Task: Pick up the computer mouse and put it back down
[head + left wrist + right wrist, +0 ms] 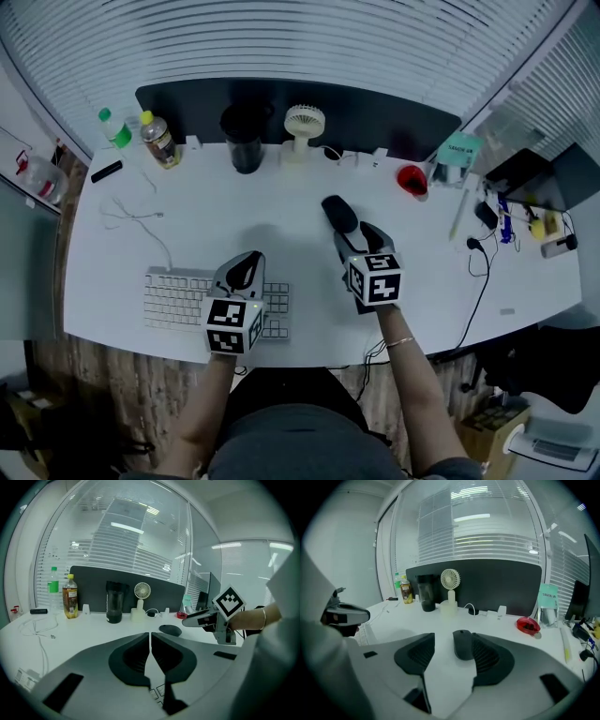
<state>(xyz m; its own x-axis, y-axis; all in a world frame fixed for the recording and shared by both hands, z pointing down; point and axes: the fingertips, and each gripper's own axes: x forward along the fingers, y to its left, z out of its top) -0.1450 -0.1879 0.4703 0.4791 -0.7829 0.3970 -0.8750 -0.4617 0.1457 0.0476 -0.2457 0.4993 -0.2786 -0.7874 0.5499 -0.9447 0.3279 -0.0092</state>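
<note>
The black computer mouse (339, 214) lies on the white desk (234, 216), right of centre. My right gripper (359, 236) is just behind it, pointing at it. In the right gripper view the mouse (462, 644) sits between the jaws of that gripper (452, 641), close against the right pad (487, 656), with a wide gap to the left pad; the jaws stand open. My left gripper (246, 264) hovers over the keyboard (173, 298), its jaws shut and empty (150, 641). From the left gripper view the mouse (170, 630) and the right gripper (206, 618) show ahead to the right.
Along the back of the desk stand two bottles (159, 139), a black cup (246, 141), a small white fan (304, 131) and a red dish (412, 178), in front of a dark partition (375, 112). Cables (478, 272) trail at the right; a thin cord (131, 217) lies at the left.
</note>
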